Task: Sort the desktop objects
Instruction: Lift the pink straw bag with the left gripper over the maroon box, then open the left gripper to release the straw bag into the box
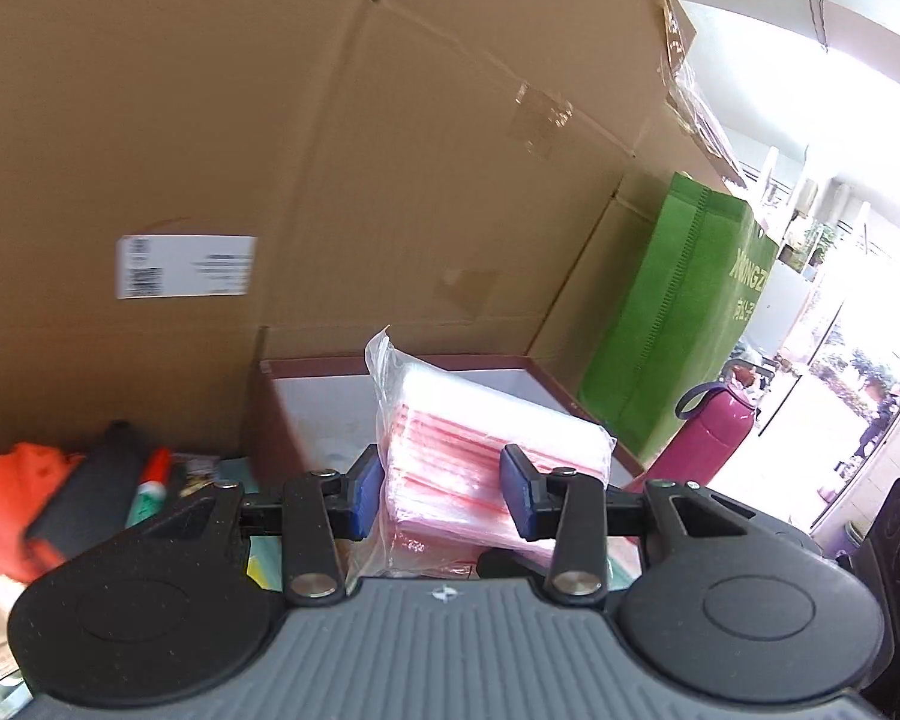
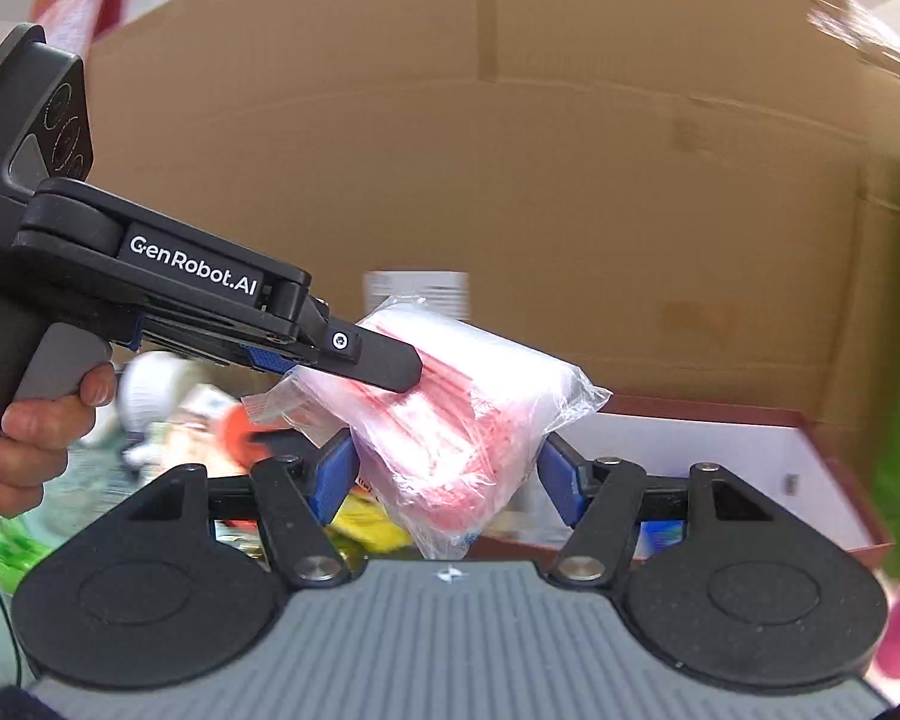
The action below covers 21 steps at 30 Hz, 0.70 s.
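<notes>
Left wrist view: the left gripper [image 1: 443,489] sits at lower centre with its two blue pads [image 1: 367,489] set narrow against the sides of one clear packet of red-striped plastic bags [image 1: 480,450], gripping it. The packet is lifted in front of a shallow maroon box [image 1: 546,378] with a pale lining at mid-frame; the visible part of its floor is bare, though the packet hides much of it. Behind it, large brown cardboard cartons [image 1: 330,120] fill the upper frame, one with a white label [image 1: 186,267]. At right stand one green fabric bag [image 1: 678,324] and one magenta bottle [image 1: 714,432]. At lower left lies a heap of loose things, among them an orange item [image 1: 12,498] and a dark pouch [image 1: 90,486].

Right wrist view: the left gripper [image 2: 402,369] enters from the left, its upper finger [image 2: 384,360] pressing on the same packet [image 2: 462,408] at centre. The right gripper [image 2: 444,474] at lower centre has its pads wide apart on either side of the packet; whether they touch it is hard to say. The maroon box [image 2: 834,462] lies at right, with one small dark speck on its lining. A hand [image 2: 24,426] holds the left tool's grip at far left.
</notes>
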### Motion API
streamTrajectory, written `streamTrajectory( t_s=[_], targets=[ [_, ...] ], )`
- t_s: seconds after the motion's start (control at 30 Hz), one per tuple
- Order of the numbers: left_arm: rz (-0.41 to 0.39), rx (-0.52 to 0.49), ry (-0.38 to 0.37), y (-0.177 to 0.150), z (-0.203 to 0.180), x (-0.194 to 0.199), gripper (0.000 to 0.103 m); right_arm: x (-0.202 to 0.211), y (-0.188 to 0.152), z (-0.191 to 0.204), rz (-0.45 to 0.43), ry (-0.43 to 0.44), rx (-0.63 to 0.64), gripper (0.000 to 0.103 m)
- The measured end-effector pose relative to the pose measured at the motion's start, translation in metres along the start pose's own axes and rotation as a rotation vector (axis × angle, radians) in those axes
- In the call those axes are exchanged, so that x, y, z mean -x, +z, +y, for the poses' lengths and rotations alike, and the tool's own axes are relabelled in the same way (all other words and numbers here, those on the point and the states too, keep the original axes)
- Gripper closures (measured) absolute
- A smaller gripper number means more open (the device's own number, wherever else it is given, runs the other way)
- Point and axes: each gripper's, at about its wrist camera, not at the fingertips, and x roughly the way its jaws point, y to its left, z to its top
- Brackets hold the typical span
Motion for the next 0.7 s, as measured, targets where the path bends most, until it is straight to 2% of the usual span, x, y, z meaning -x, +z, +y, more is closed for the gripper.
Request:
streamTrajectory(
  t_s=[0.23, 0.5, 0.53, 0.6, 0.63, 0.7],
  targets=[
    [0.062, 0.017, -0.02, 0.008, -0.003, -0.068, 0.059, -0.031, -0.005, -0.061, 0.047, -0.051, -0.018, 0.039],
    [0.123, 0.044, 0.044, 0.008, 0.014, -0.119, 0.059, -0.08, -0.022, -0.095, 0.137, -0.059, -0.093, 0.039],
    [0.122, 0.05, 0.054, 0.008, 0.016, -0.121, 0.053, -0.085, -0.023, -0.098, 0.157, -0.062, -0.108, 0.038],
    [0.118, 0.075, 0.036, 0.007, 0.02, -0.119, 0.021, -0.096, -0.024, -0.098, 0.197, -0.074, -0.116, 0.037],
    [0.109, 0.085, 0.028, 0.006, 0.021, -0.116, 0.017, -0.098, -0.025, -0.096, 0.201, -0.084, -0.11, 0.033],
    [0.106, 0.073, 0.022, 0.004, 0.02, -0.112, 0.016, -0.097, -0.026, -0.092, 0.177, -0.108, -0.092, 0.022]
  ],
)
